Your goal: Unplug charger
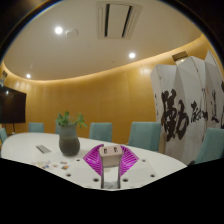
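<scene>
My gripper [110, 160] is shut on a white charger [111, 156]. Both magenta pads [96, 159] press on its sides. The charger is held up in the air above the white table [40, 160], and two dark slots show on its top face. No socket or cable shows around it. The lower part of the fingers is hidden in the dark below.
A grey pot with a green plant [68, 134] stands on the table, left of the fingers. Teal chairs [144, 135] line the far side. A white banner with black characters [186, 115] stands at the right. A wooden wall curves behind.
</scene>
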`<action>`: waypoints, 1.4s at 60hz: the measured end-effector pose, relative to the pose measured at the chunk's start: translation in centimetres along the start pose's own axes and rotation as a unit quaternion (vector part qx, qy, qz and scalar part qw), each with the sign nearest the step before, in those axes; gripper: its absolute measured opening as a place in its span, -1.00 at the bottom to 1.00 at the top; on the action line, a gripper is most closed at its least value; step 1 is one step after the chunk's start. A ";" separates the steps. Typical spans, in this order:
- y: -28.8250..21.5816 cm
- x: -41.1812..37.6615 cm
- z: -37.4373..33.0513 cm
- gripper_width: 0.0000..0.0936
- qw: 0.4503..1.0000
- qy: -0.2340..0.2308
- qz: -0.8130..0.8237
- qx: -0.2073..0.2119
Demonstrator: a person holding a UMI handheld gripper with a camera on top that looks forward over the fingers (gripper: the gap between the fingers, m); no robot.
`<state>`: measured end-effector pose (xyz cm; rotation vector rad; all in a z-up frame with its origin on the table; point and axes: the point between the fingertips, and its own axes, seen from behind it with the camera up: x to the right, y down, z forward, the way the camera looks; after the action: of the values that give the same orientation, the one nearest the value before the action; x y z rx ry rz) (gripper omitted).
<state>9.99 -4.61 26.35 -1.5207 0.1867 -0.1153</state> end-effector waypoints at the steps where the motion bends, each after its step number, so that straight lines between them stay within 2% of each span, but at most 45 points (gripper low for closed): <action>1: -1.5 -0.3 -0.1 -0.60 1.000 -0.008 0.011 0.007; 6: -7.2 0.8 -0.7 -0.61 0.999 -0.029 0.034 0.028; 9: -9.4 3.9 -0.7 -0.60 0.999 -0.009 0.017 0.035; 13: -8.1 8.6 -0.2 -0.59 0.999 0.036 -0.013 0.023; 15: -6.0 11.1 -0.1 -0.59 0.999 0.049 -0.019 0.008; 19: -0.7 14.5 1.8 -0.58 0.996 0.067 -0.012 -0.056; 22: 4.5 17.5 2.4 -0.56 0.990 0.083 0.006 -0.113; 23: 7.6 18.6 2.5 -0.56 0.988 0.090 0.007 -0.127; 27: 12.6 23.0 2.6 -0.53 0.975 0.120 0.014 -0.188; 34: 21.0 26.7 1.8 -0.44 0.953 0.142 0.030 -0.267; 40: 24.2 28.4 1.3 -0.34 0.941 0.147 0.041 -0.302; 44: 24.2 28.8 1.3 -0.17 0.944 0.152 0.038 -0.290; 47: 23.7 29.1 0.9 0.07 0.945 0.157 0.038 -0.285; 53: 20.9 29.0 0.0 0.67 0.951 0.161 0.031 -0.264; 56: 19.6 28.5 -0.9 0.84 0.954 0.160 0.022 -0.252; 71: 12.6 23.7 -9.9 0.87 0.965 0.142 -0.024 -0.219; 84: 9.4 20.4 -18.7 0.86 0.967 0.136 -0.044 -0.209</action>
<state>25.94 -26.41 15.17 -1.9328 0.3819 -0.3754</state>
